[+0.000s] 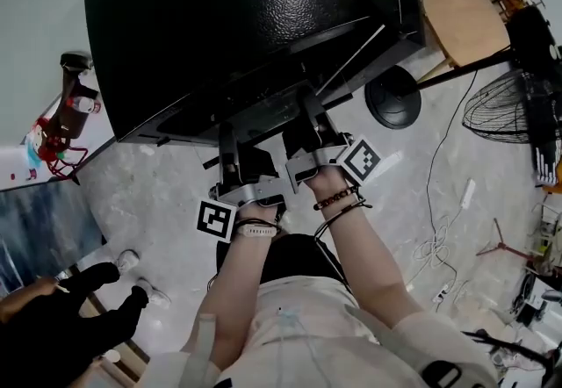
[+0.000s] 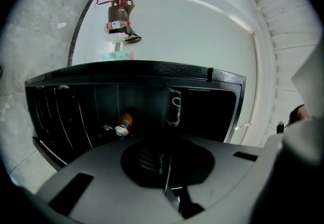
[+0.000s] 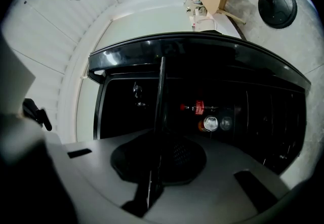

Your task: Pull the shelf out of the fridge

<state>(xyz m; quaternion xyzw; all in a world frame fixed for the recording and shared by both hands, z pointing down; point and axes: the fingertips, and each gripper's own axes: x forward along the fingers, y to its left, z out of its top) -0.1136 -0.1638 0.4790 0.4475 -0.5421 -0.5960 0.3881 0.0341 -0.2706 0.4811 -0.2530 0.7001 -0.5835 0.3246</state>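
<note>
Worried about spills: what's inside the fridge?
Inside the fridge, an orange white-capped bottle and a red-labelled bottle show; the rest is too dark to tell.

Small black fridge (image 1: 237,17), pebbled top, front open, interior dark. The shelf (image 3: 160,91) is a thin dark flat panel, seen edge-on. It runs from deep in the cavity to the front opening and sits mostly inside, front edge at the mouth.
</note>
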